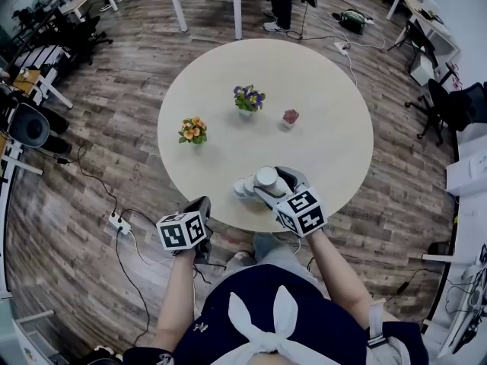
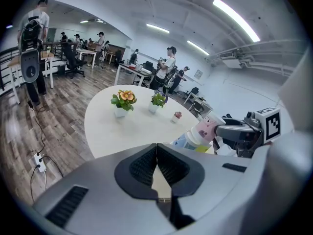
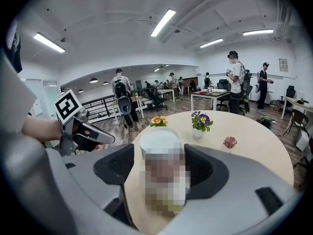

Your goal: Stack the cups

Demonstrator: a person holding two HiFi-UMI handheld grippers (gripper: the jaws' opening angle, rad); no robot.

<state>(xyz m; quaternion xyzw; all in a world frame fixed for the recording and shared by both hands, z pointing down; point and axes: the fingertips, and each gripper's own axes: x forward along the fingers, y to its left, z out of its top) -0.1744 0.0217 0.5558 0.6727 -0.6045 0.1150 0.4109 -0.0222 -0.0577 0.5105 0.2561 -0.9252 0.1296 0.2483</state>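
A short stack of paper cups [image 1: 245, 187] rests near the front edge of the round table [image 1: 327, 97]. Its end cup [image 1: 265, 176] has a white round face toward the head camera. My right gripper [image 1: 268, 181] straddles that cup [image 3: 161, 146]; the jaws stand wide with a thin gap on each side. In the left gripper view the stack [image 2: 205, 129] leans, pink cup toward the right gripper [image 2: 234, 131]. My left gripper [image 1: 202, 204] hangs off the table's front left edge, its jaws [image 2: 157, 148] closed together on nothing.
Three small potted plants stand mid-table: orange flowers [image 1: 193, 130], purple flowers [image 1: 247, 98], a pink succulent [image 1: 290, 117]. A power strip [image 1: 118, 221] and cables lie on the wood floor to the left. Desks, chairs and standing people ring the room.
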